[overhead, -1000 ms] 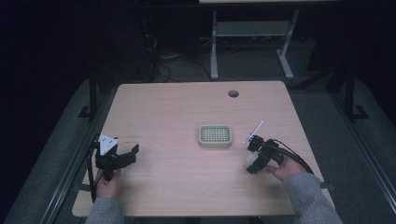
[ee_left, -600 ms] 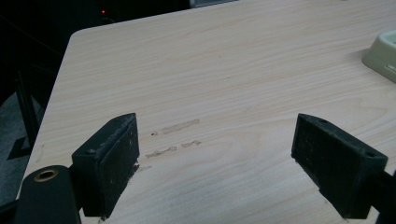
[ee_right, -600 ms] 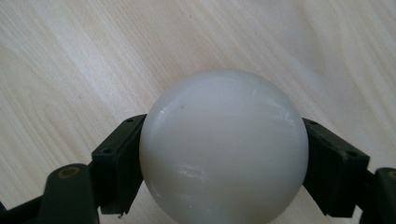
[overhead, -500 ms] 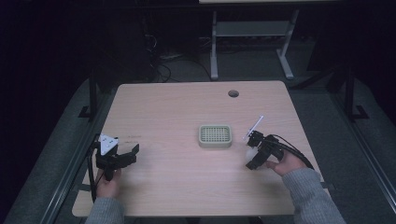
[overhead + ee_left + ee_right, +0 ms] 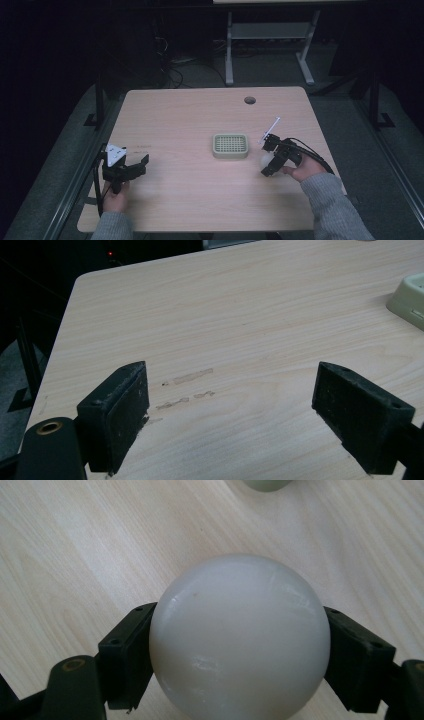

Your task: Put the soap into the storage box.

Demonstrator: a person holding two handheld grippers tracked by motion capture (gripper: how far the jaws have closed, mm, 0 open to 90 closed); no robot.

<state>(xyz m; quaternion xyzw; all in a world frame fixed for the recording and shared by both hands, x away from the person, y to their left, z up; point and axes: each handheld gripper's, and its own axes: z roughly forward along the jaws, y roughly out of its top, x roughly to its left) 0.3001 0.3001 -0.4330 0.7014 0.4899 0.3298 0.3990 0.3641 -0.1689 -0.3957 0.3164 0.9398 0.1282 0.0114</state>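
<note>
Since 1 s ago, right tool (image 5: 268, 159) has shifted only slightly on the table (image 5: 190, 125), staying at the white ball (image 5: 239, 637); left tool (image 5: 131, 170) unchanged. Right gripper view: both jaws press the ball's opposite sides at about its widest line, i.e. closed on it, ball at or just above the tabletop, right of the pale green grid tray (image 5: 230, 145). Left tool rests w/ jaws spread wide, nothing between them, near the table's left edge. Handling, judged: ball looks smooth, glossy, rigid, prob. light; round + slick, so it may squirt out if gripped off-centre. Best hold: across the equator, moderate squeeze, tool kept level.
</note>
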